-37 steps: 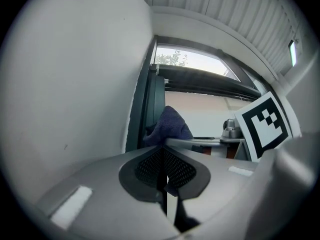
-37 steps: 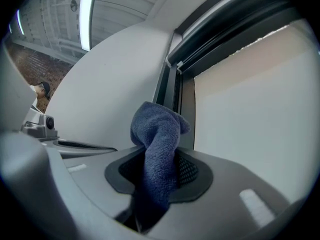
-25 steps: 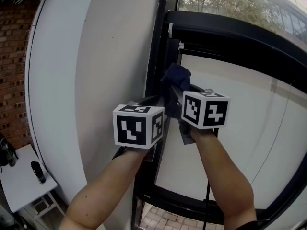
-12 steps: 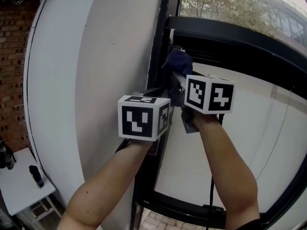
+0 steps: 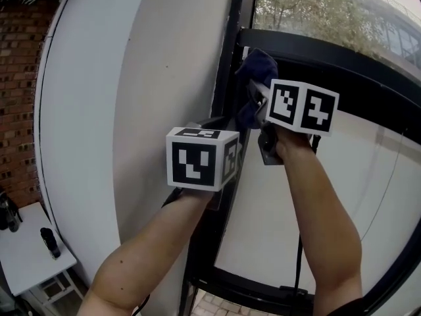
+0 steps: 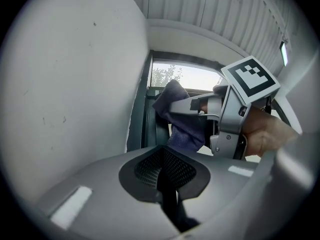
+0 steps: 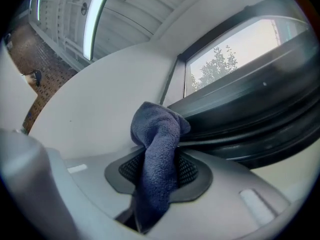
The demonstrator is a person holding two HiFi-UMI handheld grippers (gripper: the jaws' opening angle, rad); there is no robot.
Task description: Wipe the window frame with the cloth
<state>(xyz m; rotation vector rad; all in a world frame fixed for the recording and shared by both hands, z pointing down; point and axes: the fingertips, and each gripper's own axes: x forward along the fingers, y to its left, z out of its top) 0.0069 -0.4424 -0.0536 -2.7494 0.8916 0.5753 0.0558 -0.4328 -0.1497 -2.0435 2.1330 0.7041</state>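
1. white wall (image 5: 131, 78) fills the left side, brick wall (image 5: 20, 91) at far left, trees (image 5: 302, 5) beyond the glass up top. the window frame (image 5: 209, 255) is black; its upright (image 5: 229, 45) runs top to bottom just right of the wall, and a cross bar (image 5: 348, 61) heads off to the right from it.
2. cloth (image 5: 258, 68) is dark blue and bunched, and sits right at the corner where the upright meets the cross bar. it pokes out past the tips of the right gripper (image 5: 255, 103), pointing up and fwd at the frame. it looks pressed on the black edge, but contact can't be confirmed from these views.
3. right gripper: jaws clamped on the cloth. in the right gripper view the fabric fills the gap btwn the pads, w/ a loose wad above them, and the dark frame bars lie just behind that wad.
4. left gripper (image 6: 162, 171): jaws together, nothing btwn them. it hangs lower and to the left of the right one, near the upright and the wall edge, apart from the cloth, w/ the cloth and the right gripper ahead of it.
5. judgement: the right gripper is the nearer one and does the wiping — the key relation is wad vs upright. the upright's long axis is vertical, so a stroke likely runs along it, or sideways along the cross bar. the left gripper seems idle.
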